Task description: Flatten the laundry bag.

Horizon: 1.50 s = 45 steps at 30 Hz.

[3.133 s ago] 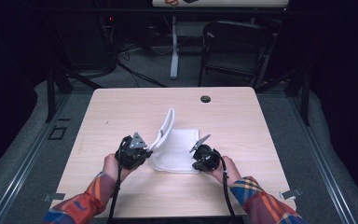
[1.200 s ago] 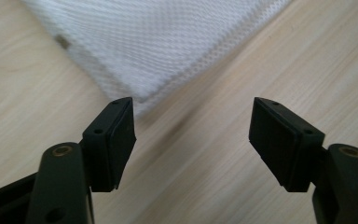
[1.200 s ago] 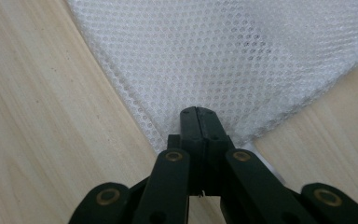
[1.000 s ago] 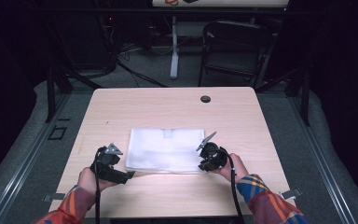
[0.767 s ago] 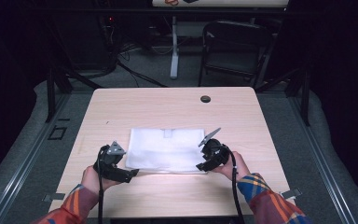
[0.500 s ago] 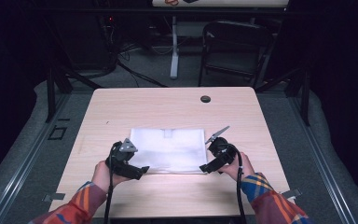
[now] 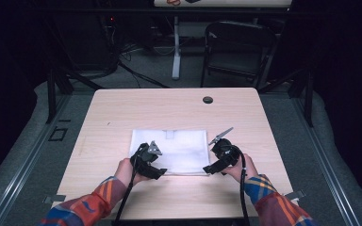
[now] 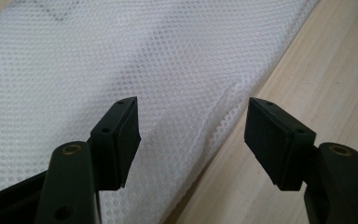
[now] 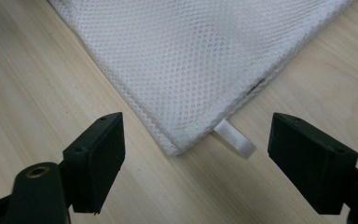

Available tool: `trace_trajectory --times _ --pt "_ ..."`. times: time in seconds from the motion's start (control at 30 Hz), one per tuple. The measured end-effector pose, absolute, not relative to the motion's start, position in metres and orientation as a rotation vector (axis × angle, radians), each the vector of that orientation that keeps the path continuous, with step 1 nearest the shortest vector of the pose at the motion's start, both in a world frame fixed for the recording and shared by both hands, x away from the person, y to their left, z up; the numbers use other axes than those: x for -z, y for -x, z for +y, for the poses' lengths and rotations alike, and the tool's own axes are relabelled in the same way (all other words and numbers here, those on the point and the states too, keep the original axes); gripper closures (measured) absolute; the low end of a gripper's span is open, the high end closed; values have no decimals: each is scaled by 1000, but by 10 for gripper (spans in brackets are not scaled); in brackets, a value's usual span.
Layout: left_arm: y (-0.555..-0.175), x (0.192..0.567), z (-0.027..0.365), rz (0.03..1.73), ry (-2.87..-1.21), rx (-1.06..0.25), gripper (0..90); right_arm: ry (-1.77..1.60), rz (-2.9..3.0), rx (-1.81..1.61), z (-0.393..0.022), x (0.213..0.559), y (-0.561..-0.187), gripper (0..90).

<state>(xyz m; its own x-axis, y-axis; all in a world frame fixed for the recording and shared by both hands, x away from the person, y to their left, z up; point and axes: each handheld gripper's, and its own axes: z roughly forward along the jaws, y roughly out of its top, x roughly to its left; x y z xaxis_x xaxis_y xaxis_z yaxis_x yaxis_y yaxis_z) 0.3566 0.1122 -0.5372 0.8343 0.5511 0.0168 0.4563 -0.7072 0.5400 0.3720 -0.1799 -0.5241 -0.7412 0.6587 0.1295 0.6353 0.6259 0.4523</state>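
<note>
A white mesh cloth (image 7: 172,149) lies folded flat in the middle of the wooden table (image 7: 122,108). My left gripper (image 7: 157,172) is open at the cloth's near edge toward its left; in the left gripper view its jaws straddle that edge of the mesh (image 8: 121,70), which shows a small wrinkle. My right gripper (image 7: 209,168) is open at the cloth's near right corner. In the right gripper view that corner (image 9: 177,144) lies between the jaws, with a small white tag (image 9: 235,140) sticking out beside it.
A dark round grommet (image 7: 208,100) sits near the table's far edge. Bare wood surrounds the cloth on all sides. A dark chair (image 7: 238,47) and a table leg (image 7: 176,47) stand beyond the table.
The cloth, earlier partly lifted, now lies flat. My left gripper moved right to the cloth's near edge. My right gripper shifted slightly toward the near right corner.
</note>
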Motion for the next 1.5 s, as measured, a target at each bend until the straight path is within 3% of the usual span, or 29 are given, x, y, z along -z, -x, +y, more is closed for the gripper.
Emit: trace_trajectory --times 0.17,0.43,0.67,0.93,1.13,1.5 --pt "-360 543 108 726 -2519 -222 487 -1126 2786 -740 -179 526 -373 222" --pt "-358 550 101 695 -2586 -216 538 -1125 2795 -704 -175 530 -372 290" --pt "-359 556 105 694 -2583 -218 677 -1117 2805 -696 -174 531 -372 385" --pt "-362 557 108 704 -2563 -228 768 -1106 2810 -691 -172 532 -371 469" --pt "-361 555 109 680 -2563 -262 857 -1077 2821 -697 -167 531 -368 580" --pt "-359 549 110 649 -2538 -288 863 -970 2821 -747 -154 526 -356 857"
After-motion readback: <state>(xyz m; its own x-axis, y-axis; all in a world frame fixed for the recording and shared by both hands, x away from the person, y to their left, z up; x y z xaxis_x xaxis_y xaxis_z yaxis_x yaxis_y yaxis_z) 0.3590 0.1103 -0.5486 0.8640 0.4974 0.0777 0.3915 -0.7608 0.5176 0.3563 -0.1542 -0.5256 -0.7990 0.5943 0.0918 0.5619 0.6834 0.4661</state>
